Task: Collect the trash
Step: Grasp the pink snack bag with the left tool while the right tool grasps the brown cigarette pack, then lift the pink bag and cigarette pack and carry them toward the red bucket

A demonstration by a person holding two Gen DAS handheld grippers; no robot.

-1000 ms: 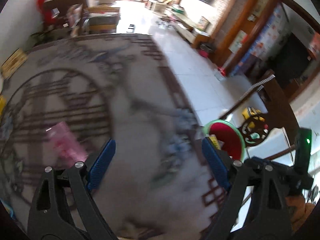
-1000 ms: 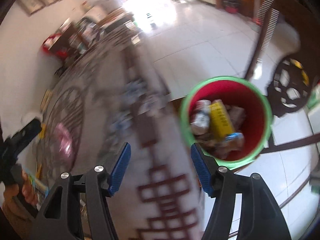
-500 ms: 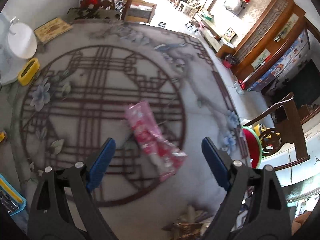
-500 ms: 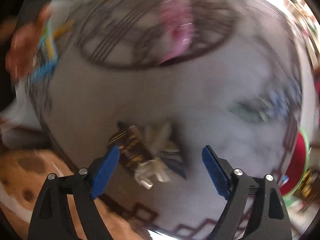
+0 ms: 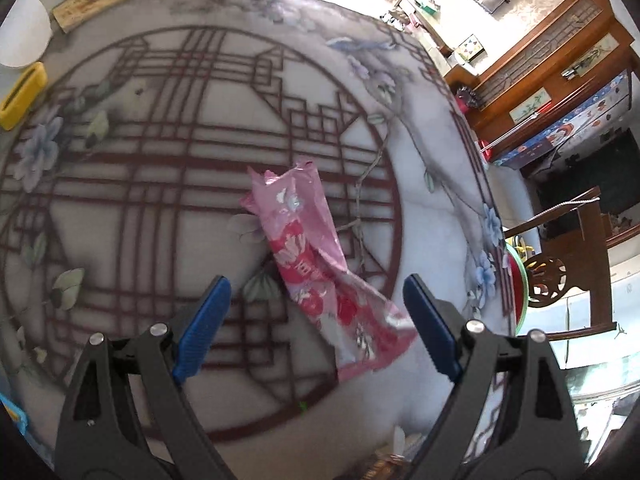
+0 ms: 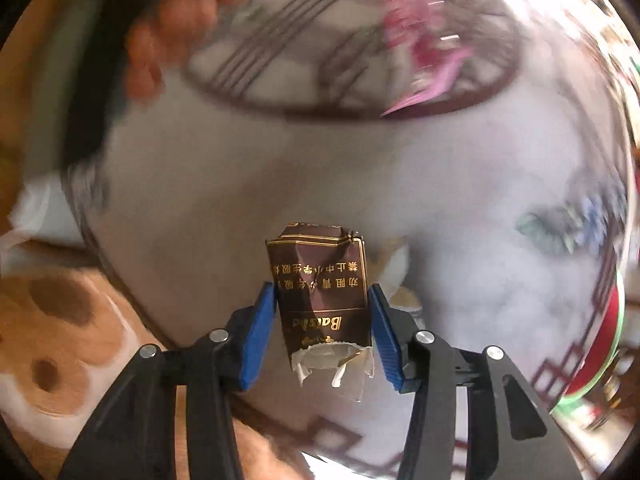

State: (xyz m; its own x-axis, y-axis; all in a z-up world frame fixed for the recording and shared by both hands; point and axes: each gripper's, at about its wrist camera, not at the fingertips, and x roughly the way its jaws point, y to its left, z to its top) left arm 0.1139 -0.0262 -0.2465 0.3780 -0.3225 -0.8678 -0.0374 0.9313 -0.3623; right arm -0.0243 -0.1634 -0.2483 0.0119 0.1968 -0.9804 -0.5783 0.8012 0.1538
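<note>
In the right wrist view the right gripper [image 6: 322, 322] points steeply down at the table [image 6: 248, 184], and its jaws have just been closing. A crushed brown cigarette pack [image 6: 322, 292] with gold print stands between the blue pads [image 6: 260, 336], which press against its two sides, so the pack is gripped. White torn paper hangs from the pack's near end at 6 o'clock. Beyond the pack, toward 12 o'clock, runs the dark rim of the table's round pattern, and at 1 o'clock lies a blurred pink wrapper [image 6: 420, 44]. At 11 o'clock a person's hand [image 6: 176, 28] shows as a blur. At 3 to 4 o'clock, past the table edge, the green rim and red inside of a bin [image 6: 612, 340] curve out of the picture. A brown spotted floor [image 6: 60, 328] shows at 8 o'clock.

In the left wrist view the left gripper [image 5: 316, 322] hangs above the table with its jaws wide apart and nothing held. The pink wrapper [image 5: 320, 272] lies flat on the table, its near end between the two blue pads [image 5: 204, 324] without touching either, and it stretches away toward 12 o'clock across the lattice pattern. At 3 o'clock, off the table edge, a sliver of the bin [image 5: 516, 292] is seen beside a carved wooden chair [image 5: 568, 276]. At 10 o'clock a yellow holder [image 5: 22, 94] sits near the far table edge, with a flat box [image 5: 94, 2] at 11 o'clock.
</note>
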